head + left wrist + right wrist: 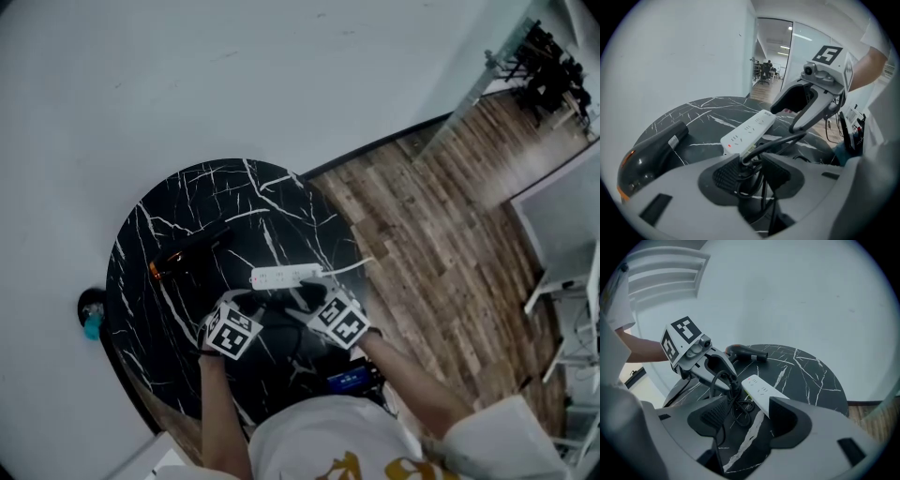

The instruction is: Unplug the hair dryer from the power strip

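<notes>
A white power strip (pixel 286 276) lies on the black marble table (pixel 187 202), with the black hair dryer (pixel 187 255) to its left. In the left gripper view the strip (pixel 750 126) ends just beyond my left gripper (pixel 752 168). The jaws stand apart around the dryer's black plug and coiled cord (pixel 783 140), and the pads do not press on them. The plug sits at the strip's near end, off its top face. My right gripper (pixel 750 416) is open above the table, its right finger covering one end of the strip (pixel 761 391). The cord (pixel 736 413) loops below.
The strip's white cable (pixel 352 267) runs off the table's right edge over the wooden floor (pixel 441 234). A small device with a blue screen (pixel 349 379) sits at the near table edge. A blue-topped object (pixel 91 314) stands on the floor at left.
</notes>
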Available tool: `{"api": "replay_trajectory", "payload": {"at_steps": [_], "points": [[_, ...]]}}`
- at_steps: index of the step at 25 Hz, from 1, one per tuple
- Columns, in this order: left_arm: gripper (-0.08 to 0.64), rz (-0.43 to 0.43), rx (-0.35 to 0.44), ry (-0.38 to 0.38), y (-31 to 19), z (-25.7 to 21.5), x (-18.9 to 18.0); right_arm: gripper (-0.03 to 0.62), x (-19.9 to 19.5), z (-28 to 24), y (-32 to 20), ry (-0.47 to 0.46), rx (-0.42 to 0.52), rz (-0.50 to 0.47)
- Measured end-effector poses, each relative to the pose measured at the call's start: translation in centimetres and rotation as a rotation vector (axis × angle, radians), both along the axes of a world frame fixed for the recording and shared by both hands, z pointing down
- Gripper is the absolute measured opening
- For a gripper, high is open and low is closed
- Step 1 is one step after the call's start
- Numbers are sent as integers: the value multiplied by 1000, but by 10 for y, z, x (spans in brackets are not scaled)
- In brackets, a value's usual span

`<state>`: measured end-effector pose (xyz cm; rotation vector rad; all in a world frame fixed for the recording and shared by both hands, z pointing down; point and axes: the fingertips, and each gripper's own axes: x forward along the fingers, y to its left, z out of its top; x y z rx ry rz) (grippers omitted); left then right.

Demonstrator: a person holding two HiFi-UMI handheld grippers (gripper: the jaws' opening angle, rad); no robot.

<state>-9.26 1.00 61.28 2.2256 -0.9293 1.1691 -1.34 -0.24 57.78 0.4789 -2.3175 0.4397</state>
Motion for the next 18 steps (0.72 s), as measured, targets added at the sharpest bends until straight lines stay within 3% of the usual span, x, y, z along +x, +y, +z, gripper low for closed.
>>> {"api": "replay_trajectory", "payload": {"at_steps": [12, 18], "points": [[215, -11, 10, 14, 5, -3, -3, 268, 16, -1, -7, -23, 28, 109], [219, -111, 84, 78, -2, -41, -25, 268, 21, -23, -35, -88, 96, 229]]}}
